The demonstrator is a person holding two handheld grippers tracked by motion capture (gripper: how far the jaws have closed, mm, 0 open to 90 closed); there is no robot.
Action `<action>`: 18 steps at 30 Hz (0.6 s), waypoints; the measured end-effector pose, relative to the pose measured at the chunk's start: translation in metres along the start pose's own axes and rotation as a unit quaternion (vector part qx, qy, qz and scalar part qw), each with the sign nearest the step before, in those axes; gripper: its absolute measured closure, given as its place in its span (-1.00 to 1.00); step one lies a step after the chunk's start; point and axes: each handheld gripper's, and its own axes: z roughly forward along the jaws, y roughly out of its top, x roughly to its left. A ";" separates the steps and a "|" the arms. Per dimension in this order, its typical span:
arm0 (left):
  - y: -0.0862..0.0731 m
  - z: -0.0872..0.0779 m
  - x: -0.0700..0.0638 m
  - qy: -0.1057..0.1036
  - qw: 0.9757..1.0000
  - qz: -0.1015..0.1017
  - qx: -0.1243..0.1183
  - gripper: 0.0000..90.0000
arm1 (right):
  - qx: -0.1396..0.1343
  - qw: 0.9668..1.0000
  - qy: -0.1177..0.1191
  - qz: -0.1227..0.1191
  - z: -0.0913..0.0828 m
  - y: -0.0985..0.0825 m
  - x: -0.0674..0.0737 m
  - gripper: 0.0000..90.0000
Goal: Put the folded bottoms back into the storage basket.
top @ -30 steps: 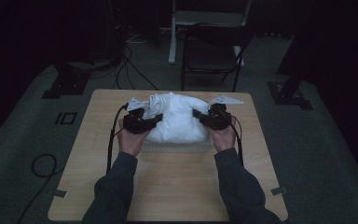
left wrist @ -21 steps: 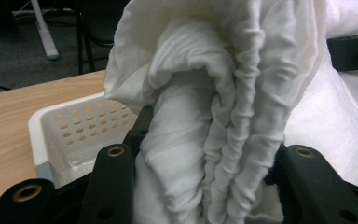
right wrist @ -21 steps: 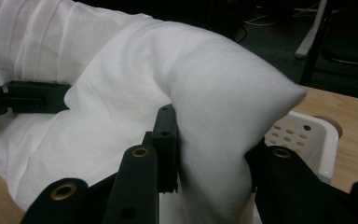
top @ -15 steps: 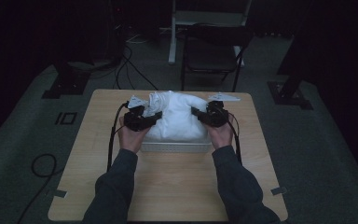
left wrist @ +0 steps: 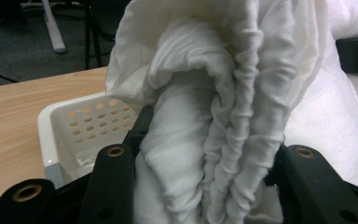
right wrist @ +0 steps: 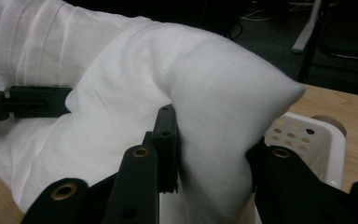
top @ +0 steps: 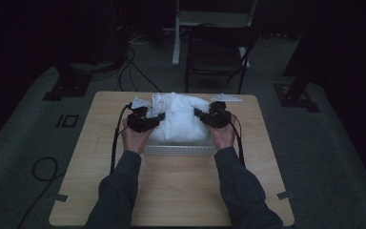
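Observation:
A bulky white cloth (top: 178,117) is piled in a white perforated basket (top: 178,150) at the middle of the wooden table (top: 181,191). My left gripper (top: 156,118) is shut on the cloth's left side, where gathered folds (left wrist: 223,70) bulge up between its jaws (left wrist: 209,149). Beside those folds the basket's holed wall (left wrist: 84,126) shows. My right gripper (top: 200,114) is shut on the cloth's right side. A smooth rounded corner of cloth (right wrist: 205,70) is pinched between its jaws (right wrist: 212,140), with the basket's rim (right wrist: 307,135) just beyond.
A dark chair (top: 219,52) stands just behind the table's far edge. A small white scrap (top: 226,98) lies at the far right of the table. Cables (top: 43,167) loop on the floor to the left, and stand bases (top: 66,88) (top: 295,95) flank the table.
Both grippers have drawn slightly inward and back with the cloth, bunching it narrower and uncovering the basket's front wall.

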 end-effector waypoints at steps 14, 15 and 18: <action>-0.001 0.012 0.006 0.007 1.000 -0.006 0.012 0.23 | 0.009 1.000 -0.008 0.003 0.012 0.000 -0.004 0.54; -0.001 0.013 0.006 0.006 1.000 -0.007 0.014 0.23 | 0.010 1.000 -0.009 0.003 0.012 -0.001 -0.005 0.54; -0.002 0.016 0.008 0.007 1.000 -0.009 0.017 0.23 | 0.011 1.000 -0.009 0.005 0.015 -0.002 -0.005 0.54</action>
